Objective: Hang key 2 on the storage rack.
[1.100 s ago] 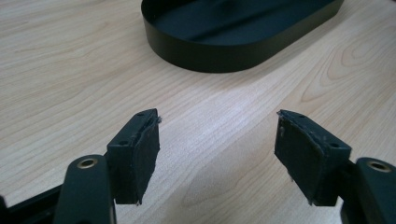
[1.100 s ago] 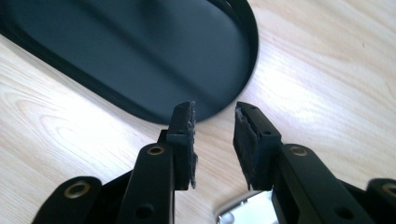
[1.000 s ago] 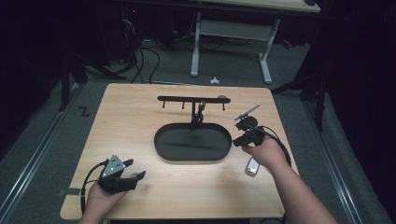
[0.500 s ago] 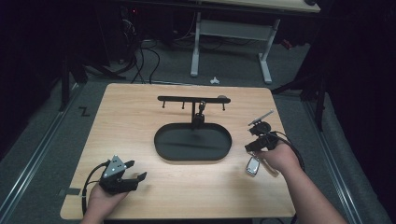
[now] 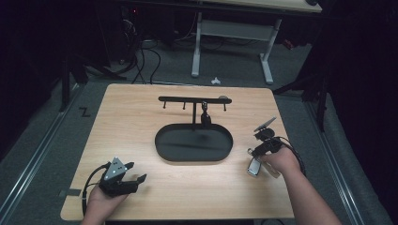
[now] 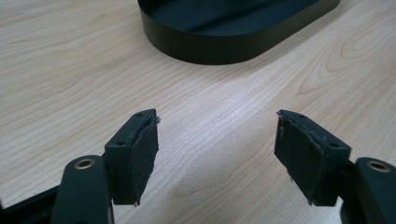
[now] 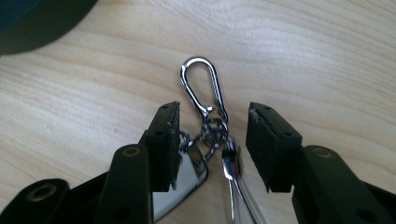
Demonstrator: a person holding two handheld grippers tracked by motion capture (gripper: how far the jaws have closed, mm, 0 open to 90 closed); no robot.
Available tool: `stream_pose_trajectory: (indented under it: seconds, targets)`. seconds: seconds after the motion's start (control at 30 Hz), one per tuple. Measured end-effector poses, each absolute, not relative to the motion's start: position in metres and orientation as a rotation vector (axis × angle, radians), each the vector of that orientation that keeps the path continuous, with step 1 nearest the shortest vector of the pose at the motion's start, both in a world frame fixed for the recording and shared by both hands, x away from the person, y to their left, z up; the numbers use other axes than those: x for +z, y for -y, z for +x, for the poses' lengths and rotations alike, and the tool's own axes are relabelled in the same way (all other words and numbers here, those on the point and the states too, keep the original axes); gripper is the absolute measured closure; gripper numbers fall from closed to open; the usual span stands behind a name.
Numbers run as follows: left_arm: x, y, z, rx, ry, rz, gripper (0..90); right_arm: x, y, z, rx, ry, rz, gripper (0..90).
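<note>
A silver key ring with a carabiner clip [image 7: 201,84] lies flat on the wooden table, right of the black oval tray [image 5: 162,150]. In the high view the key ring [image 5: 254,166] sits just under the person's right hand. My right gripper [image 7: 212,112] is low over it, pads apart on either side of the small rings and not pressing them. Its jaws have just been opening. The right gripper [image 5: 253,152] points down at the table. My left gripper [image 5: 138,171] rests near the front left, and its jaws [image 6: 217,119] stand open with only bare wood between them.
A black bar with several hooks [image 5: 192,99] stands on a post at the tray's far side, with a small dark item [image 5: 204,115] hanging from it. The tray's wall [image 6: 210,51] lies ahead of the left gripper. A cable loops by the right wrist.
The right hand has come down and toward the near right, onto the key ring, and its jaws have spread. The left hand and the key ring have stayed put.
</note>
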State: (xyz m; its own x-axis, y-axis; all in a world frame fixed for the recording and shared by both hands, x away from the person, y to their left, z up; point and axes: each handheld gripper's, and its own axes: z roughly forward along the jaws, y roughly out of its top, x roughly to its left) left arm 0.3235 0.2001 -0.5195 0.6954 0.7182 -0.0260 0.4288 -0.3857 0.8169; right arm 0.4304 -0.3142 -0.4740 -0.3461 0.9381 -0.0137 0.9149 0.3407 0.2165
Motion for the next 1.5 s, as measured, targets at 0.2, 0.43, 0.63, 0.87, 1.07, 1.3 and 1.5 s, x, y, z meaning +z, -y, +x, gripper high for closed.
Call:
stream_pose_trajectory:
  seconds: [0.2,0.43,0.63,0.87,1.07,1.3,1.5]
  targets:
    - [-0.52,-0.203,0.323,0.414,-0.891,2.025,30.8,-0.481,0.311,0.438,0.232,-2.48,1.707,60.0]
    - [-0.519,-0.204,0.324,0.417,-0.887,2.023,30.8,-0.486,0.307,0.439,0.184,-2.501,1.679,64.4]
    - [-0.518,-0.204,0.324,0.417,-0.878,2.026,31.2,-0.488,0.302,0.438,0.174,-2.518,1.659,72.2]
    - [-0.518,-0.203,0.324,0.411,-0.873,2.024,31.3,-0.488,0.3,0.434,0.174,-2.512,1.636,73.9]
    - [-0.518,-0.202,0.323,0.408,-0.87,2.027,31.4,-0.488,0.302,0.436,0.188,-2.515,1.654,74.4]
    - [-0.519,-0.201,0.324,0.396,-0.863,2.04,31.3,-0.484,0.315,0.439,0.252,-2.497,1.746,83.8]
    - [-0.519,-0.2,0.323,0.395,-0.857,2.044,31.4,-0.486,0.311,0.439,0.235,-2.508,1.719,83.2]
